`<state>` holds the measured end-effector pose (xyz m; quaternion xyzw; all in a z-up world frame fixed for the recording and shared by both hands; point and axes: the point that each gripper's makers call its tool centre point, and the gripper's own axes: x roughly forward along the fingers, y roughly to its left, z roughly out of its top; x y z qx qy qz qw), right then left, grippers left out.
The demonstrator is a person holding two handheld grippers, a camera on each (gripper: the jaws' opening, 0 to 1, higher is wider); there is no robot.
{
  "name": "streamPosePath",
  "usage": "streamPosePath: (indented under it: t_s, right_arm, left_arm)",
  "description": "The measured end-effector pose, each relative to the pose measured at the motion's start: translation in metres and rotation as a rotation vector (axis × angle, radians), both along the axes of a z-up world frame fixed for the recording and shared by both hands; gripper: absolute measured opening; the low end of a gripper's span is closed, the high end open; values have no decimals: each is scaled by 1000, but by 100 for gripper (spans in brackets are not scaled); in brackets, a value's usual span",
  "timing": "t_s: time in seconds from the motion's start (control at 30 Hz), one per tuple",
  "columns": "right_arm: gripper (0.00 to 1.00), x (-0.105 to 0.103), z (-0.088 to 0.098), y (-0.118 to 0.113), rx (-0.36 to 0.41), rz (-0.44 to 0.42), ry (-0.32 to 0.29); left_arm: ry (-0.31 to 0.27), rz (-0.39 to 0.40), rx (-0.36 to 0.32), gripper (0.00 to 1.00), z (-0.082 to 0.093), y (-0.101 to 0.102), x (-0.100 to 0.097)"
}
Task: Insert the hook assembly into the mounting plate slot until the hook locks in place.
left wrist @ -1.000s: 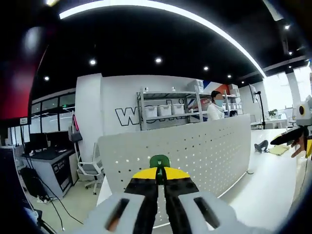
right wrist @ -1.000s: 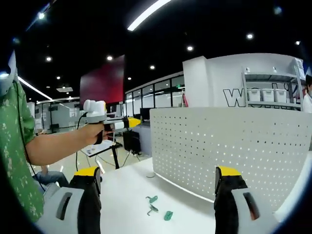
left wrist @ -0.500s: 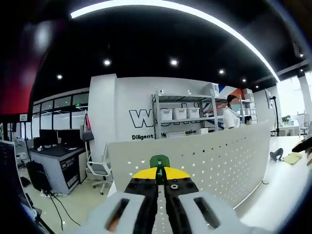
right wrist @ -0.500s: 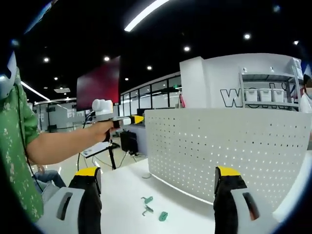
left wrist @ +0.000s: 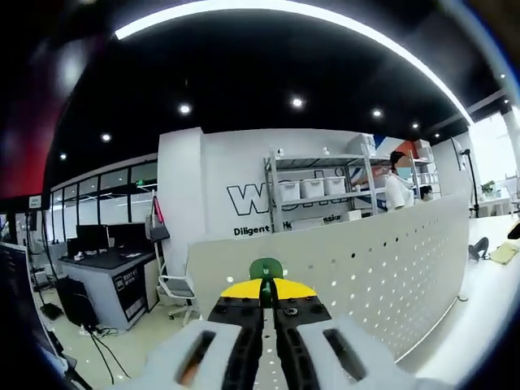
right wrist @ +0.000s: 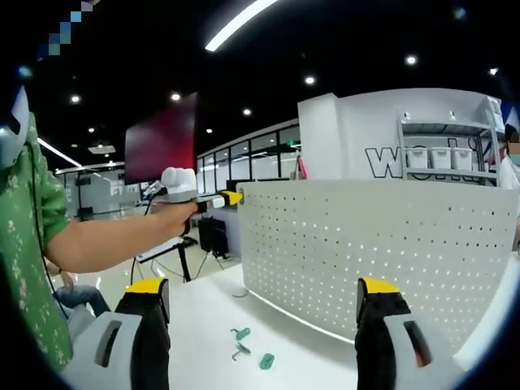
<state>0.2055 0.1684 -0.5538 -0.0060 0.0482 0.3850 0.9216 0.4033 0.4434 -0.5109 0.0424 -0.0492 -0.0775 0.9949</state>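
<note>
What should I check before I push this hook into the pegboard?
1. Hook held: ok. The left gripper is shut on the green hook, whose tip sticks out past the jaws.
2. Hook at the pegboard: not ok. In the right gripper view the left gripper is off the board's left edge, not at the face.
3. Target hole chosen: cannot tell. No hole lines up with the hook.
4. Right gripper free: ok. Jaws wide apart, nothing between them.
5. Spare hooks in view: ok. Three green pieces lie on the white table in front of the board.
</note>
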Motion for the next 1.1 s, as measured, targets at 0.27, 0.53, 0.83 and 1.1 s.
streamPosePath:
  t_s: [0.27, 0.53, 0.83, 1.1]
  right_arm:
    - [97, 2, -2, 0, -3, -4, 6]
    - [97, 5, 1, -2, 4, -12, 4]
    - [96, 7, 1, -2, 6, -14, 8]
    - [96, 8, 2, -3, 5, -15, 7]
  left_arm:
    - [-5, 16, -11, 3, -3, 2, 9]
    - [-8, 27, 0, 3, -4, 5, 16]
    - [-13, 32, 10, 3, -5, 5, 19]
    - [-32, 34, 26, 3, -7, 5, 21]
